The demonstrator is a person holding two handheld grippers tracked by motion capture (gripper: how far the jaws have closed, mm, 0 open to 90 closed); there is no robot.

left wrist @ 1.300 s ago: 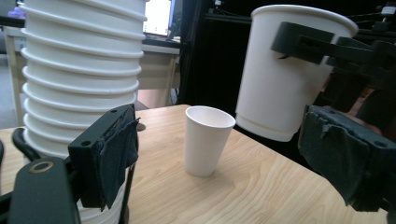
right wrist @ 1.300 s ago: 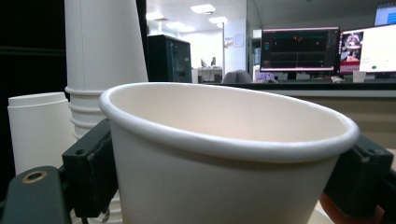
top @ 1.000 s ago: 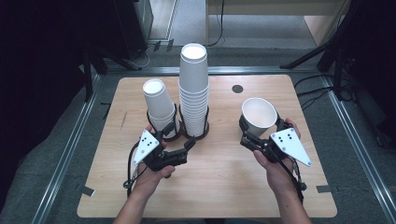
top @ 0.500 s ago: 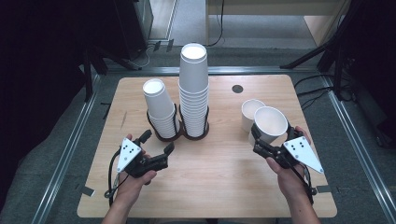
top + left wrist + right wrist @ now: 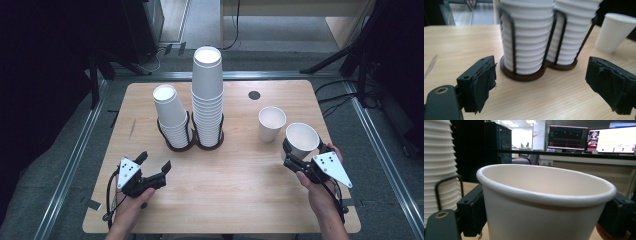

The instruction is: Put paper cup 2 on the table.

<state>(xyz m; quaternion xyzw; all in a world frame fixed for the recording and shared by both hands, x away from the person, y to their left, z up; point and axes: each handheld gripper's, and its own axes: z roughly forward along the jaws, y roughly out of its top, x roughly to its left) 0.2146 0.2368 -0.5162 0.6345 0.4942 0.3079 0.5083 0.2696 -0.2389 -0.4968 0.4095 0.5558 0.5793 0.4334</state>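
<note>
Held cup (image 5: 302,141): white paper cup, upright, mouth up, gripped near the worktop's right edge; in the right gripper view its rim and wall (image 5: 544,205) sit between the two black jaws.
Right tool (image 5: 300,159): closed on the held cup, one jaw on each side of its wall, just below the rim.
Right hand (image 5: 320,192): comes in from the bottom right, forearm angled up and inward, fingers wrapped round the tool's body; the grey three-cornered plate lies on top, tilted toward the right edge.
Loose cup (image 5: 271,123): stands upright on the worktop just beside the held cup, up and to its left; whether the two touch I cannot tell.
Left tool (image 5: 154,162): jaws spread wide with nothing between them, pointing up and right toward the stacks; in the left gripper view its jaws have just been opening, bare wood between them.
Left hand (image 5: 131,202): enters from the bottom left, low over the front of the worktop, well apart from the right hand.
Stacks: a short stack (image 5: 172,117) and a tall stack (image 5: 207,95) of nested white cups, side by side in a dark wire holder (image 5: 524,75).
Worktop (image 5: 235,195): pale wood.
</note>
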